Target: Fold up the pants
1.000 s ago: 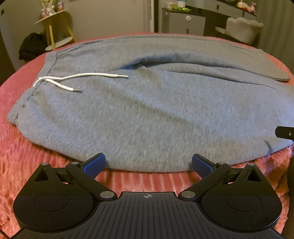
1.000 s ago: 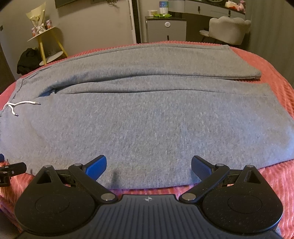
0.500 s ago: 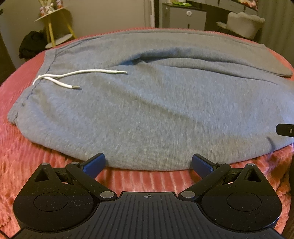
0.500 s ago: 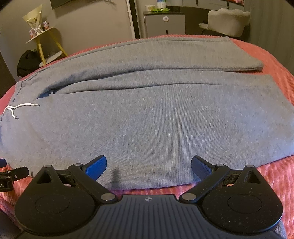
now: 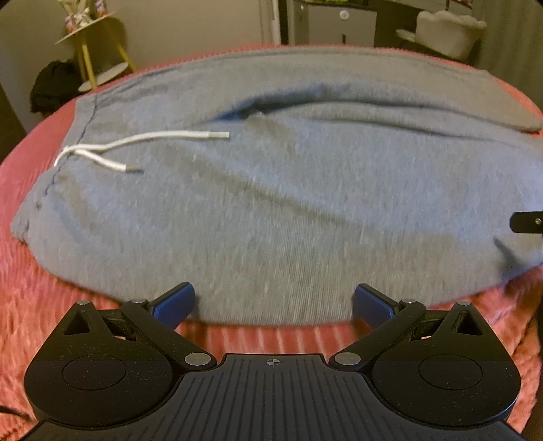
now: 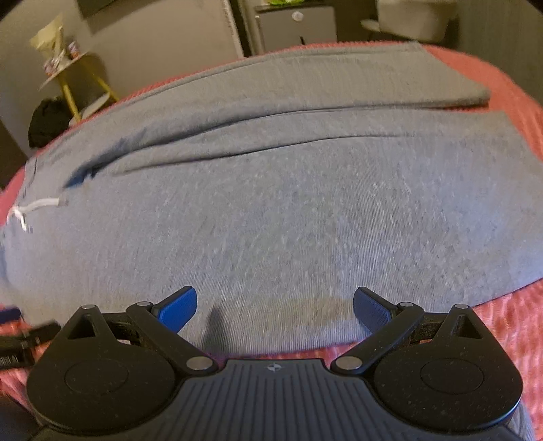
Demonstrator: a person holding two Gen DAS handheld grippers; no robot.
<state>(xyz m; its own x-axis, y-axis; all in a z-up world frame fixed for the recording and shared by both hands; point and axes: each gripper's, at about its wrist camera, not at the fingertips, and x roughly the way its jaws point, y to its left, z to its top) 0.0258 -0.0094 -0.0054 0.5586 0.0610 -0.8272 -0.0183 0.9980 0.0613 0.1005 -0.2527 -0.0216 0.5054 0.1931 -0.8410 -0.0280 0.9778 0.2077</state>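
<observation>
Grey sweatpants (image 5: 288, 203) lie flat across a pink ribbed bedspread (image 5: 51, 305), waistband to the left, legs running right. A white drawstring (image 5: 135, 146) lies on the waist. My left gripper (image 5: 273, 305) is open, its blue pads just at the near hem by the waist end. My right gripper (image 6: 275, 307) is open, its pads over the near edge of the pants (image 6: 288, 203) on the near leg. Part of the right gripper (image 5: 526, 222) shows at the right edge of the left wrist view. Part of the left gripper (image 6: 20, 334) shows at the lower left of the right wrist view.
Beyond the bed stand a yellow side table (image 5: 98, 57), a dark bag (image 5: 51, 88) on the floor, a grey cabinet (image 5: 339, 23) and a pale chair (image 5: 448, 30). The bedspread (image 6: 509, 322) shows bare along the near edge and the far right.
Both grippers have moved forward and lower toward the near edge of the pants; the fabric now fills more of each view. Both stay open.
</observation>
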